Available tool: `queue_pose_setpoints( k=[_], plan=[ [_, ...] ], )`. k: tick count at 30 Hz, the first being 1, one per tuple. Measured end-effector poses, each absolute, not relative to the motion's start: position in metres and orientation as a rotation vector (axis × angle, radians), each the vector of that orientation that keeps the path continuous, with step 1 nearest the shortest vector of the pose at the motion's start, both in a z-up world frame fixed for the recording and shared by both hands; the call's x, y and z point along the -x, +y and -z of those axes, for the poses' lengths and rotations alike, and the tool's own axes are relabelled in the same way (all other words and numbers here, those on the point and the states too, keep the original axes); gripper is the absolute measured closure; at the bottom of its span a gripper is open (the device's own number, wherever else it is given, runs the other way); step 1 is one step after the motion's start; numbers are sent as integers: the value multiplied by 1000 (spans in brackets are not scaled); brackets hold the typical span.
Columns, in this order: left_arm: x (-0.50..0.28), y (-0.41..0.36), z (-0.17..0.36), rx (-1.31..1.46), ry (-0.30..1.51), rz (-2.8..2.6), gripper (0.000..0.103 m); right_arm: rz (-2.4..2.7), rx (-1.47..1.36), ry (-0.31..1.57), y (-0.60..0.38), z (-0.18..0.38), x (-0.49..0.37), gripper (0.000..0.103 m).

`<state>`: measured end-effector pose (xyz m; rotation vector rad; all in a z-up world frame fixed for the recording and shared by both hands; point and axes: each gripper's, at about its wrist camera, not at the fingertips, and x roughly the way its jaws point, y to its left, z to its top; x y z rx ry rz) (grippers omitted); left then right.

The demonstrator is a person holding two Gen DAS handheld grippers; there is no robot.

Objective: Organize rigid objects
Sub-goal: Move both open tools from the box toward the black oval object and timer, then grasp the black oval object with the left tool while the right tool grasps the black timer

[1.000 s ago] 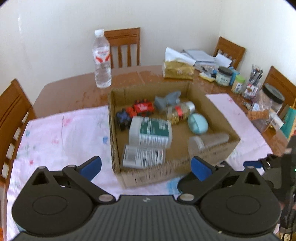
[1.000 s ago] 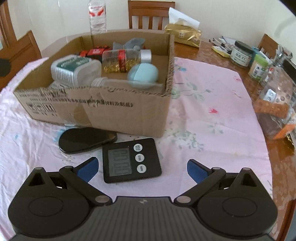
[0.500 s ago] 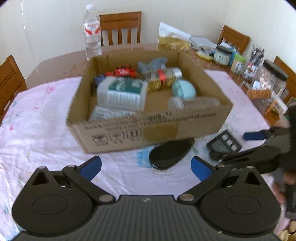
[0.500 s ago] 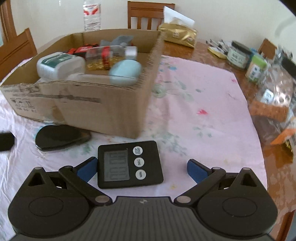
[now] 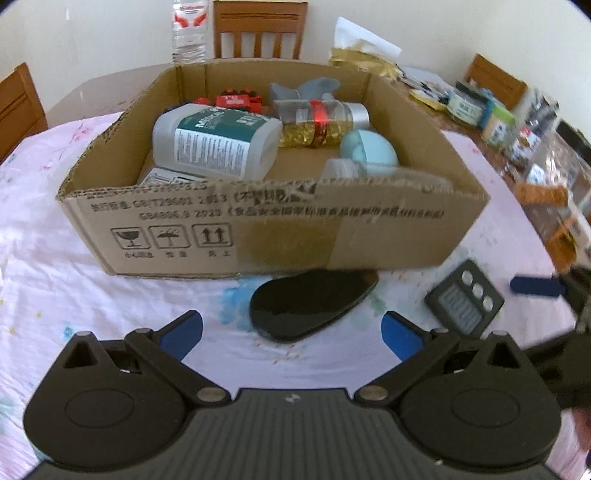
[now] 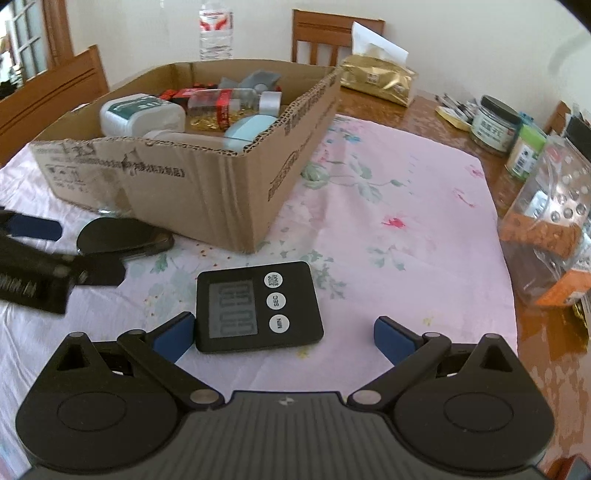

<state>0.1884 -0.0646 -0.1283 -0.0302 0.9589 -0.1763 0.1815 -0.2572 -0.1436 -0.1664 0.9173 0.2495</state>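
Counted on the table: 1 cardboard box [image 5: 280, 236], 1 black oval case [image 5: 310, 304], 1 digital timer [image 6: 256, 306] w/ 3 buttons, 1 water bottle [image 6: 216, 31]. In the box — 2 white bottles seen, 1 capsule bottle [image 5: 321, 120], 1 blue egg-shaped item [image 5: 369, 151]. Chairs: approx. 3 visible.

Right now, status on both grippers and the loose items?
Left gripper open, facing black oval case. Right gripper open, timer between fingers. Both outside cardboard box. Nothing blocking.

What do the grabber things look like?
Both the left gripper and right gripper look alike: black, with blue pads on two thin fingers, two round discs, silver pins, a ribbed middle and a tiny white logo.
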Motion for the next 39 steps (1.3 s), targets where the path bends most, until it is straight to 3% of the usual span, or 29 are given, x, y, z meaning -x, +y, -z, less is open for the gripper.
queue_pose_setpoints(
  k=[14,26,39],
  plan=[
    [-208,-92,137,4,937,68,1,-243,164,913,-257,144,-178,0],
    [-188,-53,137,-9,968,24,1,-235,160,916,-255,143,-179,0],
    [-217,-88,139,19,966,-30,1,-225,153,898,-250,145,-177,0]
  ],
)
